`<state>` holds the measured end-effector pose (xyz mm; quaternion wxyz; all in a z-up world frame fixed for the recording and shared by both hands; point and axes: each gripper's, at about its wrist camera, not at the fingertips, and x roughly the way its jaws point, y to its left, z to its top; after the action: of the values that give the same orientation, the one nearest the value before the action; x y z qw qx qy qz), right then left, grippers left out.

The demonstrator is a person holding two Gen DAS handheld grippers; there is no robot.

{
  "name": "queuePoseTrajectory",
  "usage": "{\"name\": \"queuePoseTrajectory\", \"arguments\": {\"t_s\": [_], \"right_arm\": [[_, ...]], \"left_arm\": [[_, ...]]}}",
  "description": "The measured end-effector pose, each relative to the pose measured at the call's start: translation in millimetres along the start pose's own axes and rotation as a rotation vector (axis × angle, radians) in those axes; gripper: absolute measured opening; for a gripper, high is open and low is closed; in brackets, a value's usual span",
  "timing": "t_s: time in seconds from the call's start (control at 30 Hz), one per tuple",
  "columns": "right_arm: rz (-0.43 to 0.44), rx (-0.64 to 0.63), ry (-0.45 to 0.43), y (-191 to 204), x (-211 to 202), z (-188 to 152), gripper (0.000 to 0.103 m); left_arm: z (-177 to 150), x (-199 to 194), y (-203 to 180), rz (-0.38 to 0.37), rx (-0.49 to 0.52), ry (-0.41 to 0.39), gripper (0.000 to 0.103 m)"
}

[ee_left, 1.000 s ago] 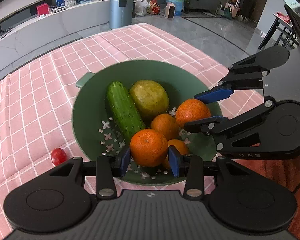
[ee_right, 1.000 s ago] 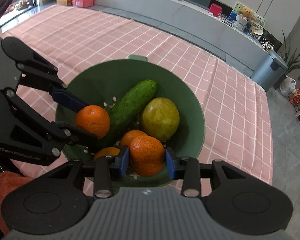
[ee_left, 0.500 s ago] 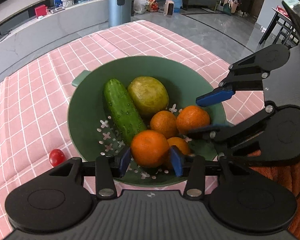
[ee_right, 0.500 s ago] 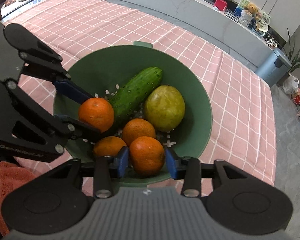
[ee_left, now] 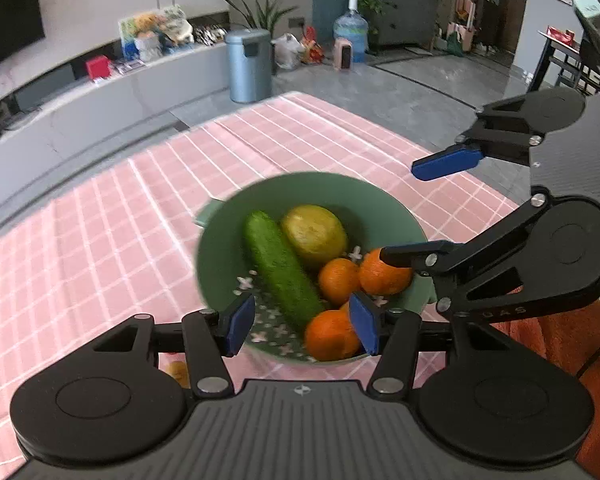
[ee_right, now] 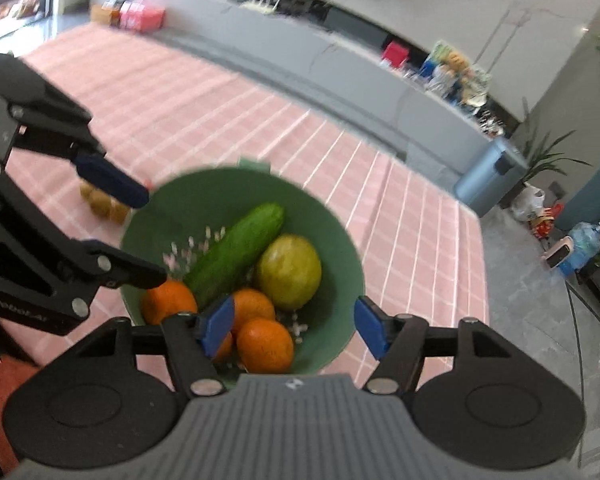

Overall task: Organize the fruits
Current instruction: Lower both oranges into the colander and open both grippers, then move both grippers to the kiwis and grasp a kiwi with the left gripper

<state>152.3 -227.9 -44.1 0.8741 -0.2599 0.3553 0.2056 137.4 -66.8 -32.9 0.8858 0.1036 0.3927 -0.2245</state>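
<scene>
A green colander bowl (ee_left: 236, 224) (ee_right: 332, 224) stands on the pink checked tablecloth. It holds a cucumber (ee_left: 280, 268) (ee_right: 236, 256), a yellow-green round fruit (ee_left: 314, 234) (ee_right: 290, 270) and several oranges (ee_left: 330, 334) (ee_right: 264, 344). My left gripper (ee_left: 302, 326) is open and empty, raised above the bowl's near rim. My right gripper (ee_right: 294, 326) is open and empty, raised above the opposite near rim. Each gripper shows in the other's view, beside the bowl.
Small yellow-brown fruits (ee_right: 102, 204) lie on the cloth left of the bowl; one shows under the left gripper (ee_left: 178, 370). A grey bin (ee_left: 247, 65) stands beyond the table's far edge. An orange cloth (ee_left: 572, 332) lies at the near side.
Both grippers let go of their oranges, opened wide and pulled back and up. The two oranges now lie in the bowl.
</scene>
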Motion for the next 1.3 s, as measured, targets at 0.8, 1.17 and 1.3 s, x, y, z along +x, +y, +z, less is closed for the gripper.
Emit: {"name": "queuePoseTrajectory", "arguments": {"t_s": [0.8, 1.17, 1.3], "right_arm": [[0.135, 0.401, -0.156, 107, -16, 3, 0.053], [0.179, 0.372, -0.076, 138, 25, 3, 0.025], [0.182, 0.355, -0.076, 144, 40, 9, 0.022]], "left_arm": [[-69, -68, 77, 0.110, -0.183, -0.091, 0.064], [-89, -46, 99, 0.078, -0.253, -0.058, 0.051], [-93, -30, 107, 0.086, -0.272, -0.035, 0.048]]}}
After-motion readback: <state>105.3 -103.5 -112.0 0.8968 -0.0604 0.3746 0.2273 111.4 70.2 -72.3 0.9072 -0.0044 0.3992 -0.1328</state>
